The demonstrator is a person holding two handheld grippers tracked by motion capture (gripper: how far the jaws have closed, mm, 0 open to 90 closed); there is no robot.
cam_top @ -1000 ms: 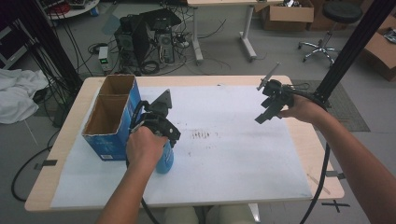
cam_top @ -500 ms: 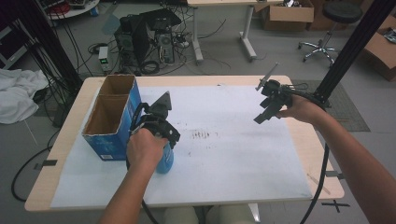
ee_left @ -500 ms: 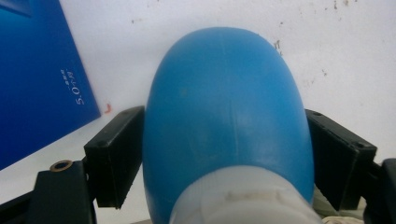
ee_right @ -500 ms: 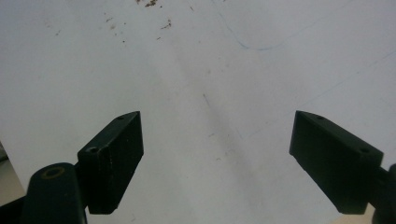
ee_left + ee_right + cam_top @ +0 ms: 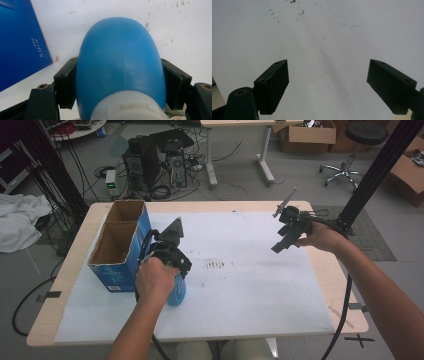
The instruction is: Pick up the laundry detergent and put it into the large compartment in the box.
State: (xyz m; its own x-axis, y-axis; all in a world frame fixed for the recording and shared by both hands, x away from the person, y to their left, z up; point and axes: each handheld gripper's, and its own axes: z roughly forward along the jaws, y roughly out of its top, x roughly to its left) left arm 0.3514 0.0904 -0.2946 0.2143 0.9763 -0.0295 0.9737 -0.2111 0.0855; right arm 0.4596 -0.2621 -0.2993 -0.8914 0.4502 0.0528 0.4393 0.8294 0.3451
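Observation:
A blue bottle with a pale collar (image 5: pixel 118 65) stands on the white sheet just right of a blue cardboard box (image 5: pixel 117 247). My left gripper (image 5: pixel 120 75) points down over it. Its jaws have just been closing, and both black pads (image 5: pixel 65 85) now press on the bottle's sides. In the high view the bottle (image 5: pixel 177 295) shows below the left hand and left gripper (image 5: pixel 175 282). My right gripper (image 5: pixel 281 226) hangs above the sheet's far right part. It is open, with nothing between its fingers (image 5: pixel 274 82), as the right gripper (image 5: pixel 328 82) view shows.
The blue box (image 5: pixel 20 45) has two open-topped compartments and stands near the table's left edge. A white sheet (image 5: pixel 250 290) with a few dark specks covers most of the wooden table (image 5: pixel 345 285). A black post (image 5: pixel 380 165) rises at the far right corner.

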